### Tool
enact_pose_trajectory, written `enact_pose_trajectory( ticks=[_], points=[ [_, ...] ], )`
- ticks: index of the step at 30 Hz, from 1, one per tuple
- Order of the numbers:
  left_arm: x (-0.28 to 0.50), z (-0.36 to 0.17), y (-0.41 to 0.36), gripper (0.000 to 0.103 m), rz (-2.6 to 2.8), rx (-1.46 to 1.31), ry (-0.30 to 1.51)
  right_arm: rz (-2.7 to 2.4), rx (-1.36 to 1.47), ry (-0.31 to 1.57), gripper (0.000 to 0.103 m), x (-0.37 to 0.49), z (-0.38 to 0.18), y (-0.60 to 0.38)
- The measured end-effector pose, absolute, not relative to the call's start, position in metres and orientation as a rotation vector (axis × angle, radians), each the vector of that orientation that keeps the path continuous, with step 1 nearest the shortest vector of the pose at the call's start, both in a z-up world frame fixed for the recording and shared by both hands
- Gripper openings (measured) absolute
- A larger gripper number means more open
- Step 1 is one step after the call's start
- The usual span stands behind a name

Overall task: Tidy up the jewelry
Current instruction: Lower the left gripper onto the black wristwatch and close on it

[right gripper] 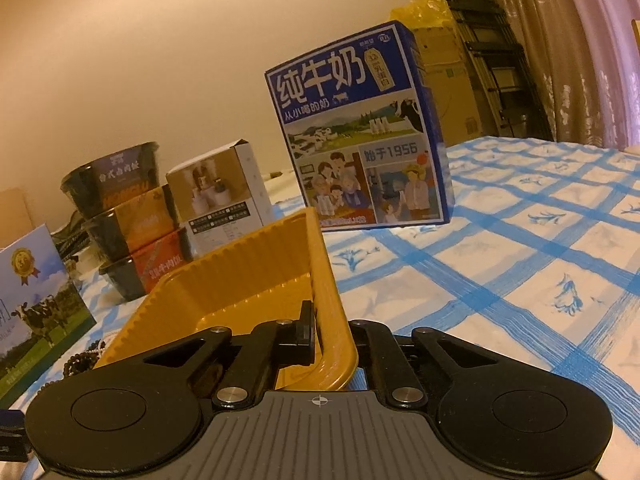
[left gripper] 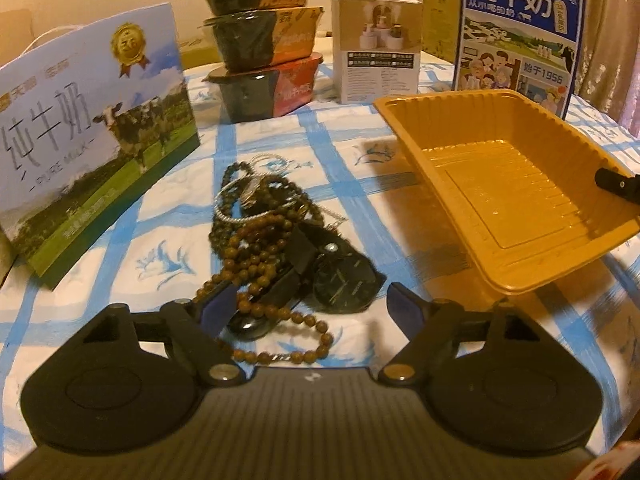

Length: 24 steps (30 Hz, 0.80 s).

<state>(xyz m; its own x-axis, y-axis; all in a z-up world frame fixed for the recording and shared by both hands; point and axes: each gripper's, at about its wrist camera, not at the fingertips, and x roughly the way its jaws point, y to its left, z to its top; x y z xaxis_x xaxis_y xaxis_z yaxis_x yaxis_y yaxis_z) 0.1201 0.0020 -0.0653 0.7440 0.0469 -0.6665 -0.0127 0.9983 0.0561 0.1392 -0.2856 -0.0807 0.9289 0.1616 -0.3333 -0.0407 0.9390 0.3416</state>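
Left wrist: one tray (left gripper: 516, 184) clamped by right gripper (right gripper: 320, 340); left gripper (left gripper: 308, 300) wide over one watch (left gripper: 346, 286).

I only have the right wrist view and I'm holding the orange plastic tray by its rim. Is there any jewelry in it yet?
Observer: No. The left wrist view shows the ribbed orange plastic tray bare inside.
Operator: Where is the jewelry?
Observer: It is in one tangled heap on the blue-checked cloth, left of the tray in that view: brown wooden bead strings, a black round-faced wristwatch and a silver bangle.
Operator: And the left gripper?
Observer: The left gripper is open, with the heap's near end between its fingers. It is not gripping anything.
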Motion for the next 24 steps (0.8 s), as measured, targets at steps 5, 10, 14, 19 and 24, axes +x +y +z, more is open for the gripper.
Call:
enact_pose_trajectory(
  ticks=[5,10,14,19,24],
  points=[
    [0.127,-0.073,-0.013,0.080,-0.006,0.129,0.696,0.108,0.344,0.367,0.006,0.139,-0.080,-0.286],
    [0.138,-0.085,-0.021,0.080,-0.015,0.192,0.681,0.111,0.361,0.371,0.006,0.138,-0.081,-0.289],
    [0.144,-0.091,-0.022,0.065,-0.013,0.225,0.662,0.113,0.363,0.370,0.006,0.138,-0.081,-0.289],
    [0.140,-0.090,-0.020,0.048,-0.024,0.238,0.647,0.115,0.368,0.374,0.006,0.138,-0.081,-0.290],
    [0.135,-0.087,-0.016,0.047,-0.036,0.225,0.654,0.121,0.362,0.374,0.006,0.137,-0.082,-0.289]
  ],
)
